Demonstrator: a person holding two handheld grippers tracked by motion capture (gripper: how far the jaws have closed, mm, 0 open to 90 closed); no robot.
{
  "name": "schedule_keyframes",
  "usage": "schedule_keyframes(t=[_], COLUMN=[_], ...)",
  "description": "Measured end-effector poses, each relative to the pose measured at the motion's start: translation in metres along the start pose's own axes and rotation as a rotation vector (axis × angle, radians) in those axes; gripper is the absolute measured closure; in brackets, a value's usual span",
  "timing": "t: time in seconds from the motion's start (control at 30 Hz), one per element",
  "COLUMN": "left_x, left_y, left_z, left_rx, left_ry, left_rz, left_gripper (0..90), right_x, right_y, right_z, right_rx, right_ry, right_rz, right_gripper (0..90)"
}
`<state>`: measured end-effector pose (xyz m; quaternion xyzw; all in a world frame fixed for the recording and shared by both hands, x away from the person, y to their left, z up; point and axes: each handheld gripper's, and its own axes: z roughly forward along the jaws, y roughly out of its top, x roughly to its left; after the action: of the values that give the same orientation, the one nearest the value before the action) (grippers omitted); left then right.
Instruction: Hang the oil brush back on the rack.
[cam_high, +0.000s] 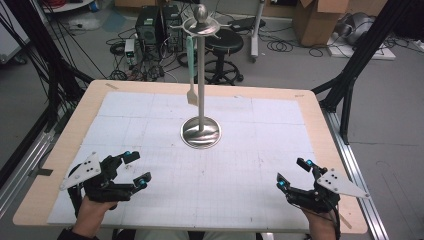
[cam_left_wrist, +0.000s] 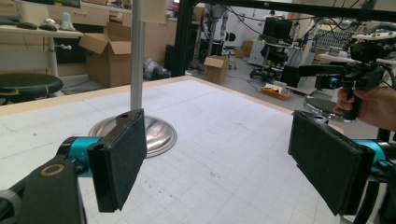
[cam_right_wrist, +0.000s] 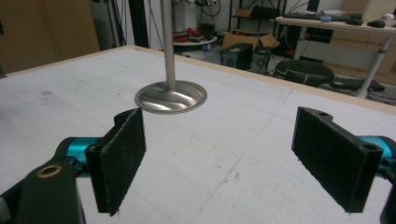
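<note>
**Both grippers idle at near edge; spatula hanging on stand, untouched**

Progress: The metal stand (cam_high: 200, 132) sits upright at the middle of the white gridded mat (cam_high: 250, 175), round base flat on the surface, thin pole rising to a ringed hook head. One utensil, a pale green-handled spatula (cam_high: 191, 75), hangs from the ring on the left side of the pole, blade end down, clear of the table. Nothing else lies on the mat. Judgement: the work with the spatula and stand has not begun; the reach, the grasp and the lift off the hook all remain.

Left gripper (cam_high: 134, 170): held low near the front-left corner of the mat, well apart from the stand. Jaws spread wide, nothing between the pads (cam_left_wrist: 122, 156); its own view looks past them to the stand's base and pole. Touching nothing.

Right gripper (cam_high: 293, 174): held near the front-right corner, likewise well apart from the stand. Jaws spread wide and empty; pads (cam_right_wrist: 122, 156) frame the stand's base ahead. Touching nothing.

Note: the spatula hangs high, so either gripper would have to rise and travel forward to reach it. Left looks the nearer side.
</note>
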<state>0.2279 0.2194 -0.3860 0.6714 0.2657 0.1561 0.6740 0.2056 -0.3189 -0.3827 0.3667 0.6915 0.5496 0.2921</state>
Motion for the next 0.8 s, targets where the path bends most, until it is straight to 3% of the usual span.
schedule_keyframes(t=[0.3, 0.8], left_x=[0.0004, 0.0004], left_y=[-0.0015, -0.0033], left_z=[-0.0028, -0.0031], left_rx=[0.008, 0.014], left_ry=[0.004, 0.001], left_rz=[-0.002, -0.018], left_gripper=[19.9, 20.1], right_x=[0.0017, 0.0011], right_y=[0.0003, 0.0005], right_z=[0.0002, -0.0002], right_rx=[0.007, 0.008], right_ry=[-0.002, -0.006], right_rz=[-0.022, -0.02], right_gripper=[16.8, 16.8])
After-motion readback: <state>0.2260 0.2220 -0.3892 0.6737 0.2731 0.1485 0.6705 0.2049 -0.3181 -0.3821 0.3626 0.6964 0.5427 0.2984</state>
